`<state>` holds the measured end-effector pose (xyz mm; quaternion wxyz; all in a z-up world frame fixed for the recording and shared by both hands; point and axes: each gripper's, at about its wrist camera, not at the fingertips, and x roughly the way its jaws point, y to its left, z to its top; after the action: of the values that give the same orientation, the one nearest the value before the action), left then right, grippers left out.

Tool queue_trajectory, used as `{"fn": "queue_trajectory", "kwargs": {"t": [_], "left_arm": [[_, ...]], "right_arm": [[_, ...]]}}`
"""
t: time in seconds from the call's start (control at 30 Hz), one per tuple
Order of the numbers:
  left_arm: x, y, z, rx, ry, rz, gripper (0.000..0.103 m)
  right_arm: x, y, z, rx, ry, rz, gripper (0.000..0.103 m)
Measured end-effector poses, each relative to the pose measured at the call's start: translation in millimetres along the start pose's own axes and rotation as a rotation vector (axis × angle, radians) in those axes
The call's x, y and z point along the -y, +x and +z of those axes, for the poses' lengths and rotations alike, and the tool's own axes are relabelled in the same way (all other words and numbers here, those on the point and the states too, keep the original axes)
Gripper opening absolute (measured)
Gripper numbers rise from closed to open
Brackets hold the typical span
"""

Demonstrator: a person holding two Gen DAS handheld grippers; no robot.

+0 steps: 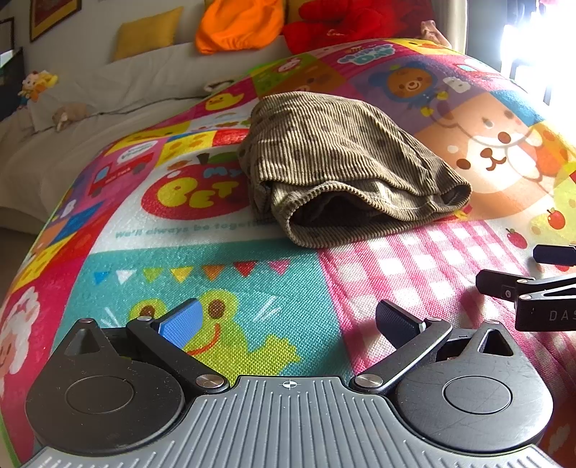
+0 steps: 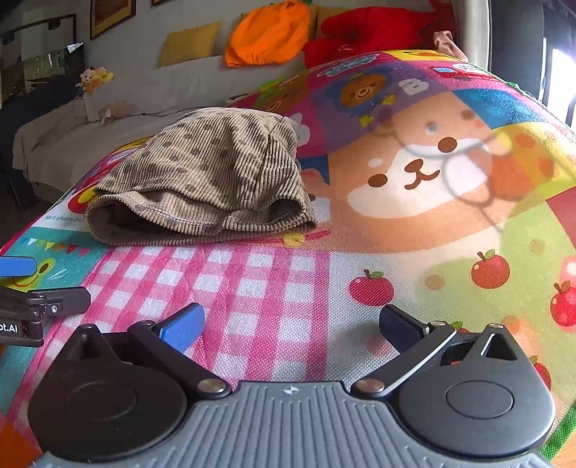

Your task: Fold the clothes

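A folded brown corduroy garment (image 1: 345, 169) with dark spots lies on the colourful play mat (image 1: 252, 288), its open hem toward me. It also shows in the right wrist view (image 2: 208, 180), up and to the left. My left gripper (image 1: 288, 324) is open and empty, low over the mat in front of the garment. My right gripper (image 2: 291, 325) is open and empty over the pink checked patch, to the right of the garment. Each gripper shows at the edge of the other's view: the right one (image 1: 532, 288) and the left one (image 2: 32, 302).
A sofa with a light cover (image 1: 90, 108) stands behind the mat with a yellow cushion (image 1: 147, 32), an orange bundle (image 1: 237, 25), a red plush (image 1: 345, 21) and small toys (image 1: 36, 84). Bright window light falls at the far right (image 1: 547, 46).
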<state>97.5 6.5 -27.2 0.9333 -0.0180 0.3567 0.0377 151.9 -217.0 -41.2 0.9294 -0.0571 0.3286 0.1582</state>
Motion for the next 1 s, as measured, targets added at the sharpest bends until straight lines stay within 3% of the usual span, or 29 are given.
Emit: {"fn": "queue_trajectory", "kwargs": {"t": [1.0], "left_arm": [[0.9,-1.3,-0.1,0.001,-0.003,-0.005,0.103]], "right_arm": [[-0.4,-0.2,0.0,-0.001,0.003,0.001,0.103]]}}
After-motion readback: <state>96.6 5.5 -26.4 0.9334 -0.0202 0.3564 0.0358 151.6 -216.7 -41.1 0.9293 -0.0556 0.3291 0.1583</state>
